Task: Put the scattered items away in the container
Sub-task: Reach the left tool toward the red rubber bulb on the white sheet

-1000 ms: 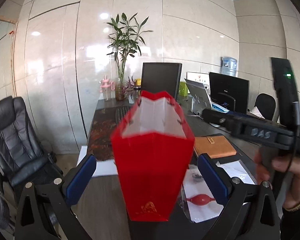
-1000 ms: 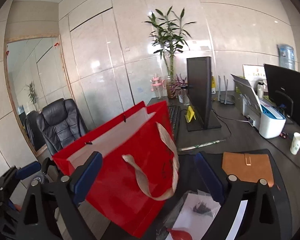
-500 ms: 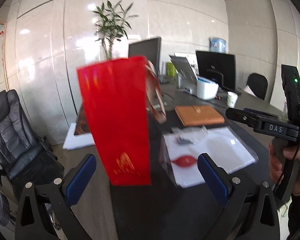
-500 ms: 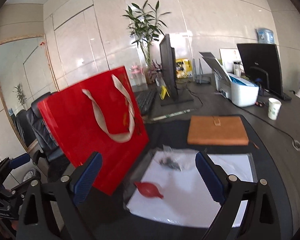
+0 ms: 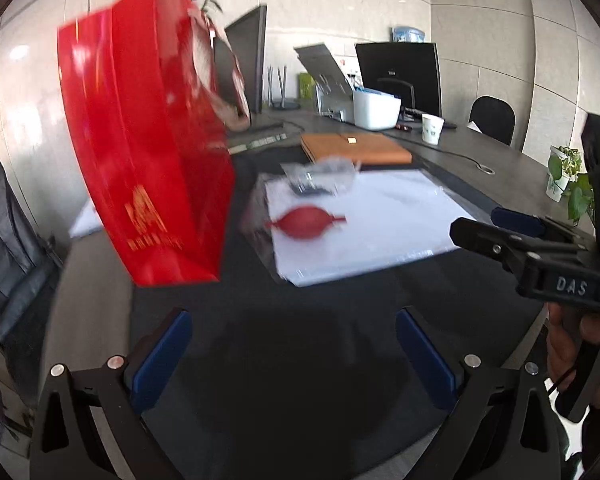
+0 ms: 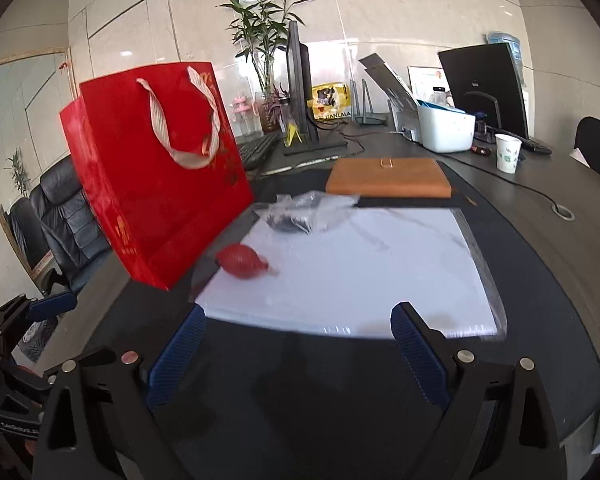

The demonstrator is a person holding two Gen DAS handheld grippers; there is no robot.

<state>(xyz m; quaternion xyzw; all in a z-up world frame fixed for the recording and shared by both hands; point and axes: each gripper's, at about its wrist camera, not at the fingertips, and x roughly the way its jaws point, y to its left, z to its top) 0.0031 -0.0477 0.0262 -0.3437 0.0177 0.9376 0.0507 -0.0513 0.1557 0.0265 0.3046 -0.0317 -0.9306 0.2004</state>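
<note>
On a dark office desk [image 6: 560, 240], a glossy red paper bag [image 6: 152, 184] stands left of a white sheet [image 6: 372, 264] holding my rubber bulb [image 6: 242, 266]; my left gripper [image 5: 292, 360] and right gripper [image 6: 296, 356] hover spread, empty.

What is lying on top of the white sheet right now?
On the white sheet lie a red rubber bulb near its left edge and a clear plastic bag with something small and dark inside at the far edge. Whatever is under the bag is hidden.
</note>
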